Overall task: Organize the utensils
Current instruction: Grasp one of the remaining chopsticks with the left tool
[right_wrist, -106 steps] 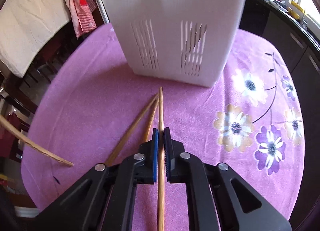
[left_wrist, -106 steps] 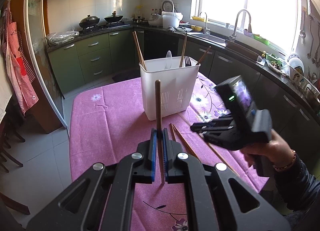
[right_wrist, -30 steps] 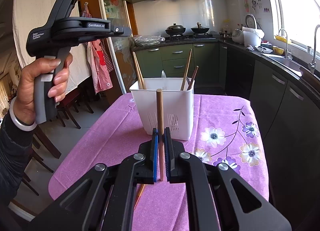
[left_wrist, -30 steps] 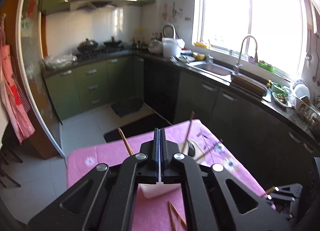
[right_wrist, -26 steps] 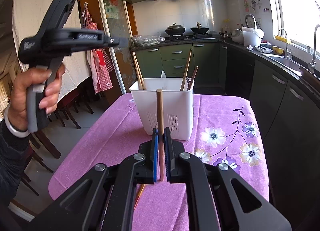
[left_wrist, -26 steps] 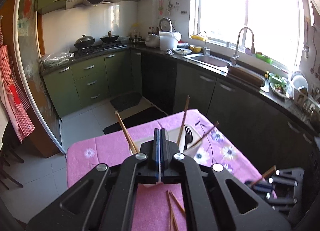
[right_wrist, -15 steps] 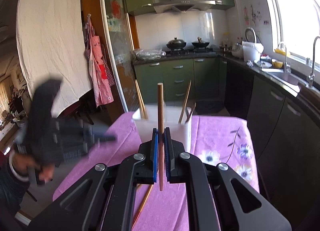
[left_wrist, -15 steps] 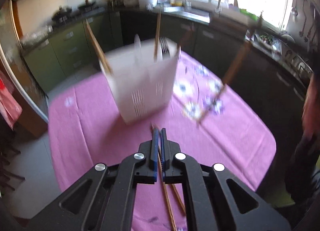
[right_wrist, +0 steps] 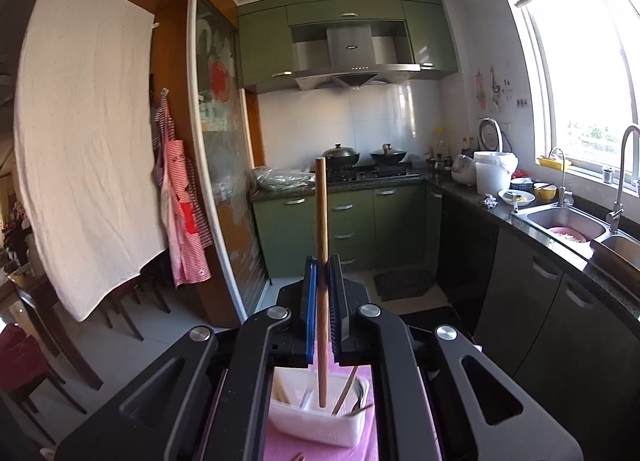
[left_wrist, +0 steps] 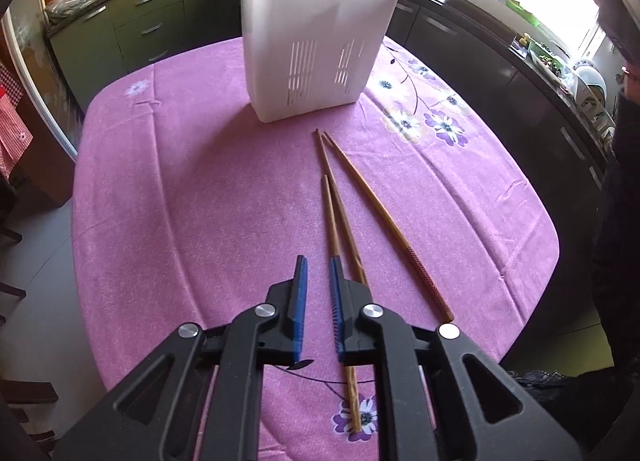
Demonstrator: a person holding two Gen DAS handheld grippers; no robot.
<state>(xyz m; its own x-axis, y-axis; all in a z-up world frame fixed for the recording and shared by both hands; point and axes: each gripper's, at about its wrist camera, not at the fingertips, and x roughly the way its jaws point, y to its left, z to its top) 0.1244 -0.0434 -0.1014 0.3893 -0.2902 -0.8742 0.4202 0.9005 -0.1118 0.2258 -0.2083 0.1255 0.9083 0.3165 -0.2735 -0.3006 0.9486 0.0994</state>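
Two grippers are working here. Left gripper (left_wrist: 318,273) is hanging low over the pink desk (left_wrist: 192,189), its jaws having just been opening to a narrow gap with nothing between them; three chopsticks (left_wrist: 362,197) are lying just beside its right fingertip. Right gripper (right_wrist: 323,275) is clamping one upright chopstick (right_wrist: 321,221) above the white utensil holder (right_wrist: 320,431).
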